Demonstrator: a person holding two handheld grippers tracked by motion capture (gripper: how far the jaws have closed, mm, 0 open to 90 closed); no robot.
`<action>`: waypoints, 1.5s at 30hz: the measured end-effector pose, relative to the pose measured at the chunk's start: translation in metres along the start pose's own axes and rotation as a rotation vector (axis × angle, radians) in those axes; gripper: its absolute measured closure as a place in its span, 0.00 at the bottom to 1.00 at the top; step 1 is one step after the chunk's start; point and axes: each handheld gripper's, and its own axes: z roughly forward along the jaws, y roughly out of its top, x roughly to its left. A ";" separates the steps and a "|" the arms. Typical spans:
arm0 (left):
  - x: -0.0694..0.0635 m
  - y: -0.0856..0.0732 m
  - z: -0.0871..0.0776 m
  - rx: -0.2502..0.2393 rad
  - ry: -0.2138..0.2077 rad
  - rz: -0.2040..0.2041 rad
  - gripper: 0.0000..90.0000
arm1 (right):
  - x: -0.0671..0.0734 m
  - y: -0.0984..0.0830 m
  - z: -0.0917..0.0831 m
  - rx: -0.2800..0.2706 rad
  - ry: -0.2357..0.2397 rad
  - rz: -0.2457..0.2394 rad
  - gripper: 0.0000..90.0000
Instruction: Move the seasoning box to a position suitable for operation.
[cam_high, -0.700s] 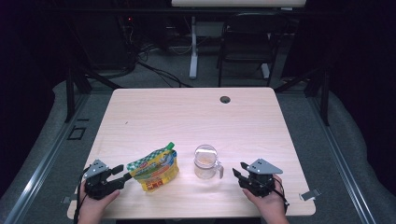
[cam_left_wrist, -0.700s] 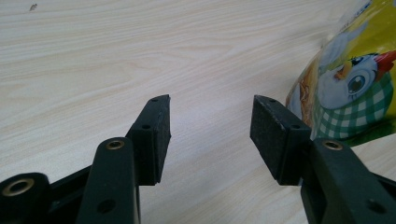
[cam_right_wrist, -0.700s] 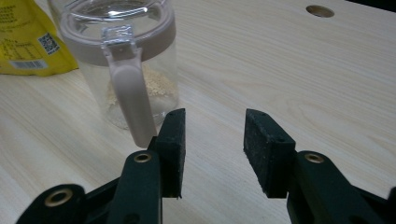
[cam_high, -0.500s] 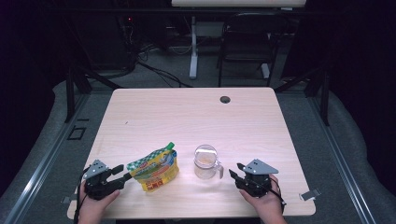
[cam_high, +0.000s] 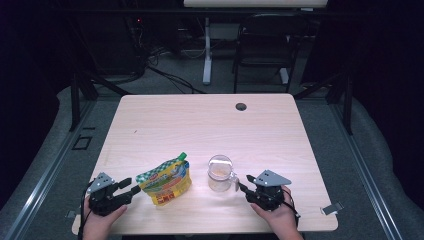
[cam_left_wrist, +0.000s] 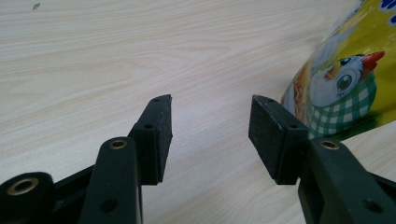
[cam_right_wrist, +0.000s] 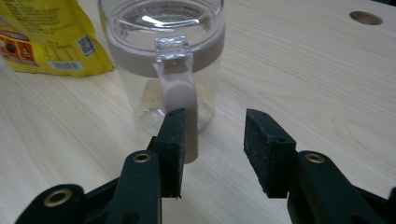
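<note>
— Two things matter on the table (cam_high: 280, 130): the pouch (cam_high: 166, 180) and the mug (cam_high: 220, 172). Which gripper is set for which?

— Each has its own. In the high view the left gripper (cam_high: 131, 186) sits just left of the pouch, the right gripper (cam_high: 244, 182) just right of the mug. The two things stand side by side near the front edge, apart from each other.

— And the relation the next move hangs on?

— The handle (cam_right_wrist: 178, 88). It points straight back at the right gripper (cam_right_wrist: 212, 140) and runs upright down the mug's (cam_right_wrist: 140, 56) side. In the right gripper view it stands just ahead of the left-hand pad, a shade off the middle of the gap — so I'd judge a small sideways shift comes before any closing.

— Are the pads on it?

— Both grippers are spread wide with nothing between the pads. Whether that pad brushes the handle I can't quite tell from this angle.

— The left side?

— In its own view the left gripper (cam_left_wrist: 210, 135) is spread too, with bare wood between the jaws; the pouch (cam_left_wrist: 345, 79) lies ahead and to the right, leaning, close by the right-hand pad.

— Surface, room?

— Pale wood-grain top, flat, a cable hole (cam_high: 241, 106) at the far edge. Beyond it the room is dark — a chair (cam_high: 260, 47), table legs, cables on the floor.
</note>
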 end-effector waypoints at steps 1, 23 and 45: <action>0.000 -0.001 -0.001 -0.003 0.001 0.000 0.55 | 0.000 0.000 0.001 -0.005 0.018 0.006 0.66; 0.004 -0.007 -0.010 -0.001 0.026 -0.021 0.55 | 0.012 0.007 0.018 0.031 0.048 -0.023 0.78; 0.004 -0.002 -0.004 -0.008 0.014 -0.024 0.55 | 0.019 0.004 0.009 0.039 0.070 -0.075 0.81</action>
